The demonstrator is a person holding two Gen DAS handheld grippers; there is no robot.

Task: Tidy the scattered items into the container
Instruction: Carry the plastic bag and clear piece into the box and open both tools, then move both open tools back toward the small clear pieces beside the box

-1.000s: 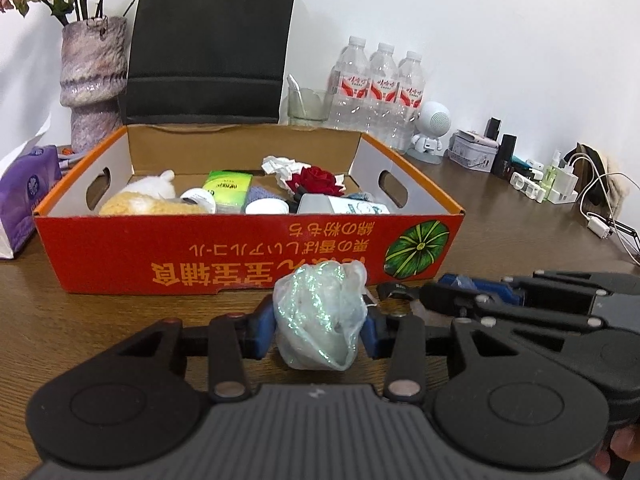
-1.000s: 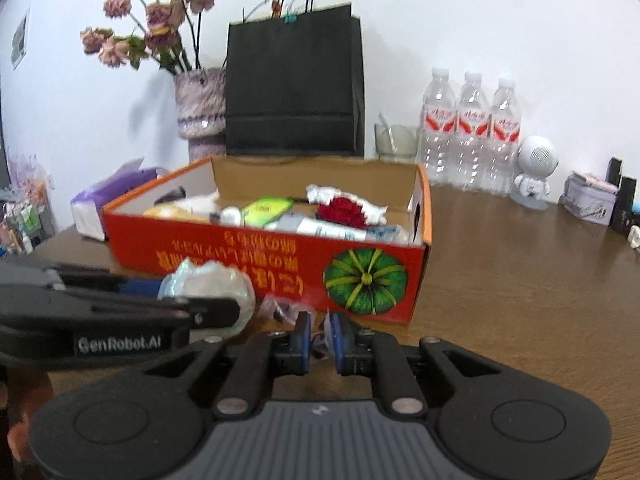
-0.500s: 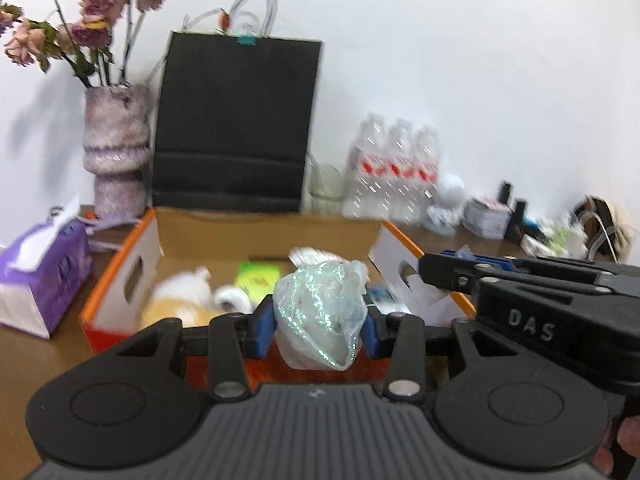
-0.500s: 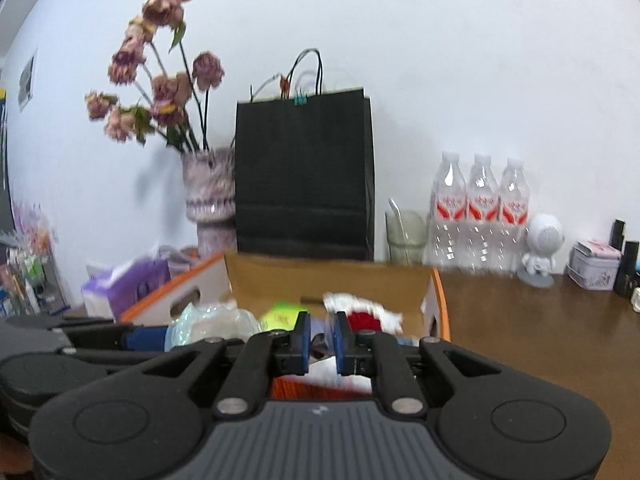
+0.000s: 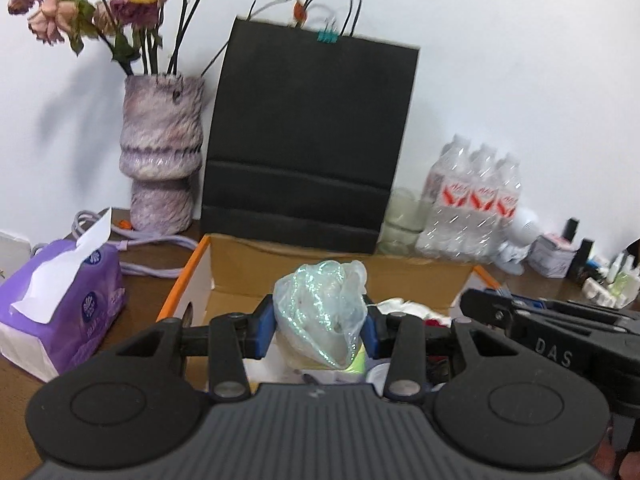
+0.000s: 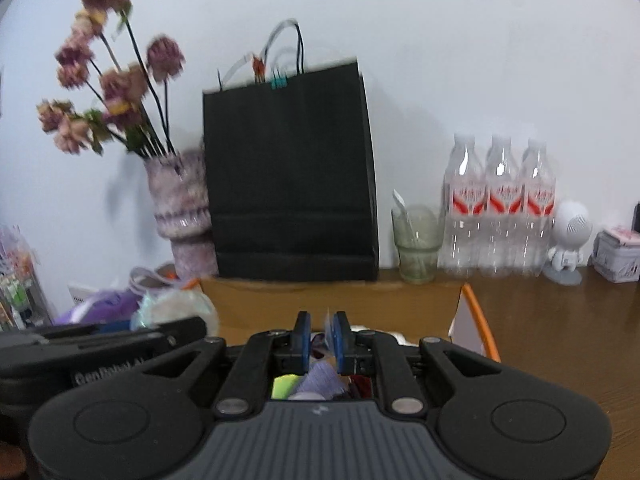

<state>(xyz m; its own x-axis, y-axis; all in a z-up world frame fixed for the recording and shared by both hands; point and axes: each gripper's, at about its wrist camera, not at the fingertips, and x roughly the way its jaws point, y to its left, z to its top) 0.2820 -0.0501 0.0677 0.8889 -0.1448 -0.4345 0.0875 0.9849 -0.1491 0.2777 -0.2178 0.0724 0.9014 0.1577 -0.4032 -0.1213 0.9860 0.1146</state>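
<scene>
My left gripper [image 5: 318,326] is shut on a crumpled iridescent plastic bag [image 5: 322,312] and holds it above the open cardboard box [image 5: 320,258]. My right gripper [image 6: 320,340] is nearly shut on a small clear wrapper [image 6: 329,330], held over the same box [image 6: 332,304]. The right gripper also shows at the right of the left wrist view [image 5: 552,334]. The bag shows at the left of the right wrist view [image 6: 176,308]. Items lie in the box under both grippers, mostly hidden.
Behind the box stand a black paper bag [image 5: 304,140], a vase of dried flowers [image 5: 162,152], a glass [image 6: 418,242] and three water bottles [image 6: 500,204]. A purple tissue pack [image 5: 60,308] lies left of the box. Small items line the right table edge.
Both grippers rose from the table in front of the box and moved forward over it, carrying the plastic bag and the small wrapper.
</scene>
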